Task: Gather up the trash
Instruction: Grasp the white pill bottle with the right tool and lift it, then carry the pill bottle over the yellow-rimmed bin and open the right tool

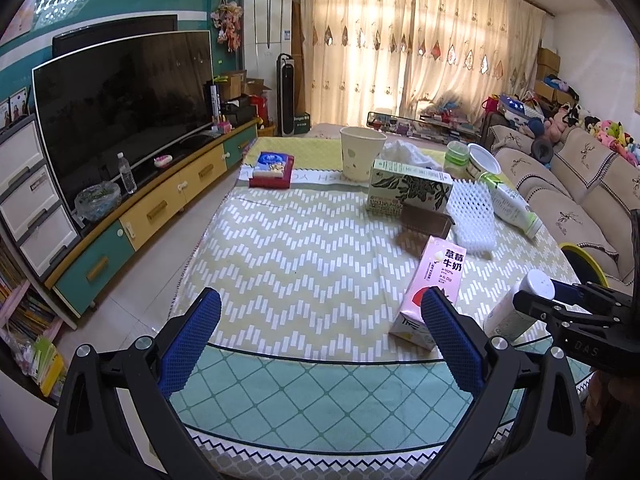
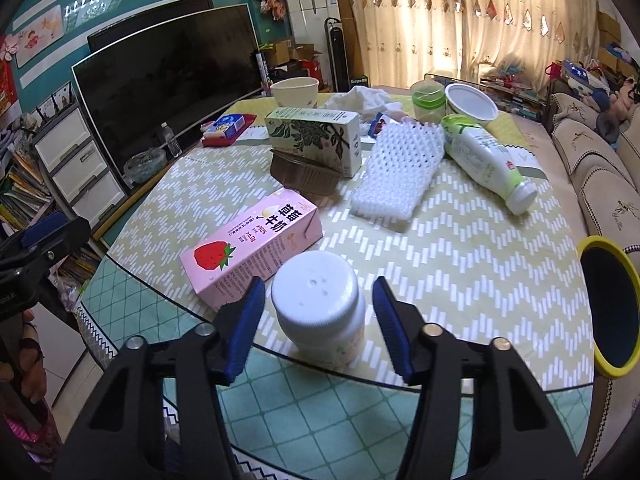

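Left wrist view: the left gripper (image 1: 320, 328) is held spread and empty above the near edge of the table (image 1: 280, 240). A pink strawberry-milk carton (image 1: 434, 284) lies just beyond and partly behind its right-hand finger. Further right, the right gripper (image 1: 560, 304) is seen from the side at a white-capped jar (image 1: 520, 308); whether its pads touch cannot be told here.

Right wrist view: the jar (image 2: 320, 304) stands upright between the blue fingers (image 2: 248, 320) of the right gripper (image 2: 320, 316). The left pad is close against the cap, while a gap remains on the right, so the jar is bracketed but not yet pinched. The step in hand is judged to be grasping the jar; further closing and a lift are called for next. Only this view shows a yellow-rimmed bin (image 2: 608, 308) to the right, the likely drop point, and the carton (image 2: 256, 244) just ahead-left.
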